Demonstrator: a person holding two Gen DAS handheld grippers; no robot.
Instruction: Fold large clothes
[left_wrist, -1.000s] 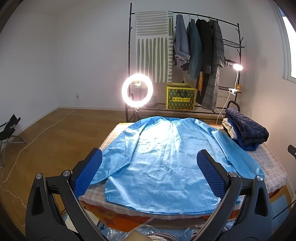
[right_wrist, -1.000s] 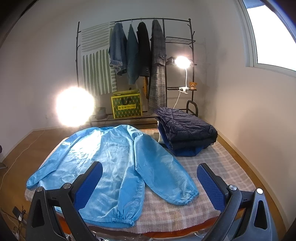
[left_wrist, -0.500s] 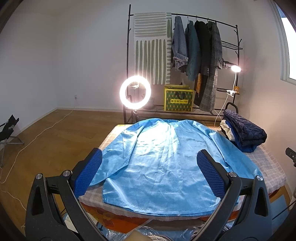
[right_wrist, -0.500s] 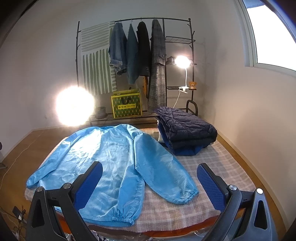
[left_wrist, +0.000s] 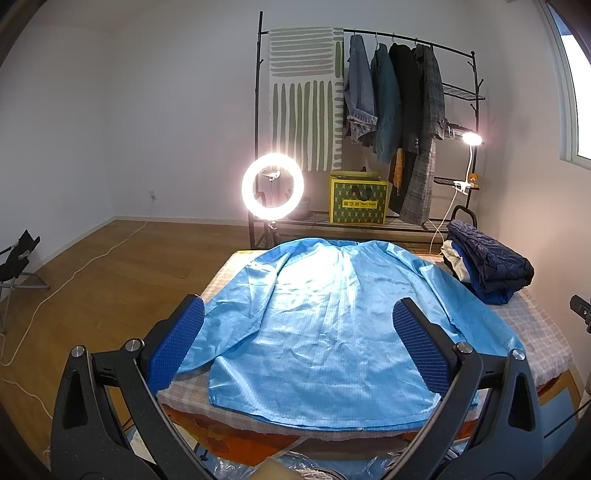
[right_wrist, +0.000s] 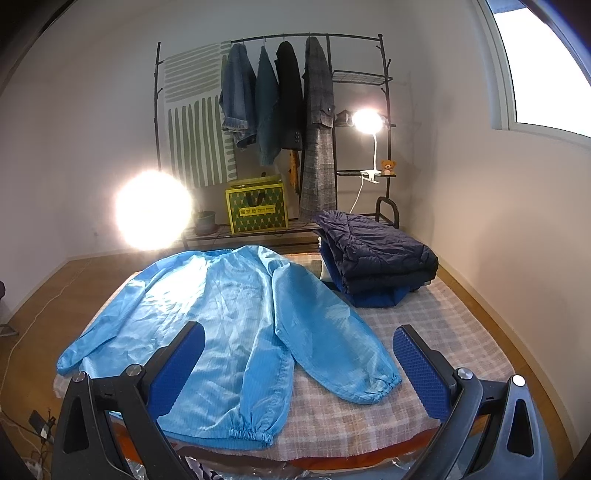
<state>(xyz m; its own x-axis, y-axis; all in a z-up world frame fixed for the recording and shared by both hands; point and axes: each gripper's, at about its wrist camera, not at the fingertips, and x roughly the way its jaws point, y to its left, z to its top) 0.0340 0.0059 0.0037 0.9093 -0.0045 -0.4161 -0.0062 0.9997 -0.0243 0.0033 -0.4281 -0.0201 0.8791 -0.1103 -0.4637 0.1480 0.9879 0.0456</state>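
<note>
Left gripper (left_wrist: 295, 347): you hold it with its 2 blue pads spread wide and nothing between them, above the near edge of the table, clear of the cloth.
Light blue jacket (left_wrist: 325, 325): it lies flat and spread out just ahead of your left gripper, hem toward you, collar at the far end; its body fills the gap between your pads in the left wrist view.
Left sleeve (left_wrist: 229, 314): it runs out past your left pad to the table's left edge.
Checked table cover (right_wrist: 443, 332): bare ahead of your right gripper's right pad.
Right gripper (right_wrist: 299, 369): equally wide apart and empty, raised over the near right part of the table.
Right sleeve (right_wrist: 332, 332): it slants down between your right gripper's pads, elastic cuff (right_wrist: 384, 386) resting on the cover.
Folded dark blue clothes (right_wrist: 373, 254): a stack ahead and to the right of your right gripper, near the jacket's shoulder; whether they touch is unclear.
Background: ring light (left_wrist: 272, 186) and clothes rack (left_wrist: 369, 110) stand beyond the table.
</note>
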